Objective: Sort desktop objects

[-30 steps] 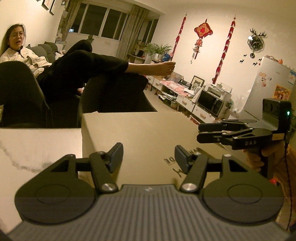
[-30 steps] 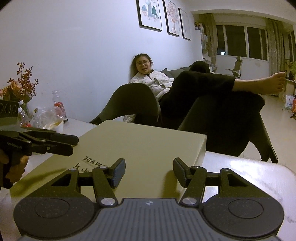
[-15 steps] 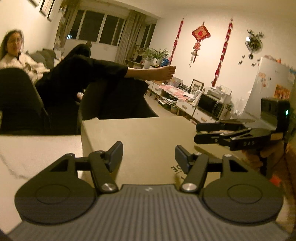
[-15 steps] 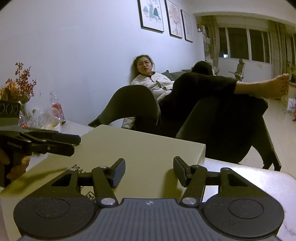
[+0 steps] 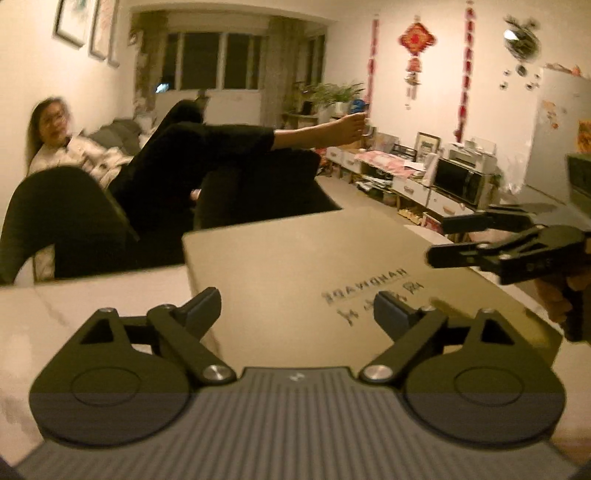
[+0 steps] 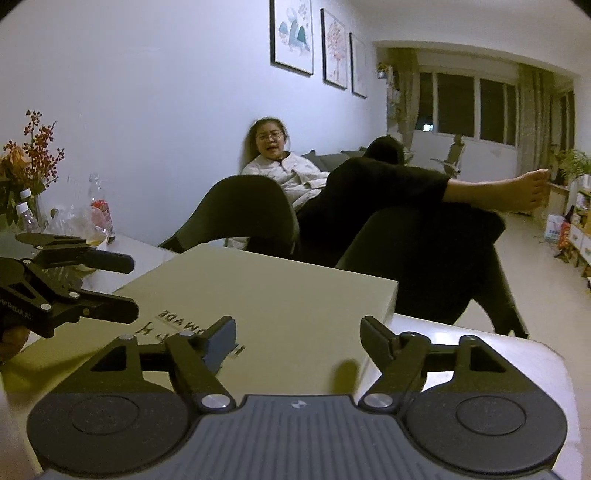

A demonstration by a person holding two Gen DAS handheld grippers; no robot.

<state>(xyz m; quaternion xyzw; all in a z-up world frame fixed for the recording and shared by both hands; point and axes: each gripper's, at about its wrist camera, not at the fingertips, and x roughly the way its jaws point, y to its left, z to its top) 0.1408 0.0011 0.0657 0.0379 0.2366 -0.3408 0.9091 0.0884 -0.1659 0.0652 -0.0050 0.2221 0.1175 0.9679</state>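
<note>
The box (image 5: 332,266) at frame centre looked like matt beige cardboard, smooth, with dark printed lettering. The tabletop (image 5: 92,306) at lower left was pale, glossy and stone-like with faint veining. Each hand-held gripper, left (image 5: 295,306) and right (image 6: 297,334), was matt black plastic with shiny metal pivot screws and a ribbed grey body.

A woman (image 6: 275,162) in a white top reclines on a sofa (image 6: 325,158), her bare foot (image 6: 517,190) propped across dark chairs (image 6: 255,214). Three framed pictures (image 6: 291,35) hang on the wall. Flowers (image 6: 31,155) and bottles (image 6: 99,206) stand on the white table (image 5: 92,295). A microwave (image 5: 458,181) sits on a low cabinet (image 5: 417,192), beneath red hangings (image 5: 415,44).
</note>
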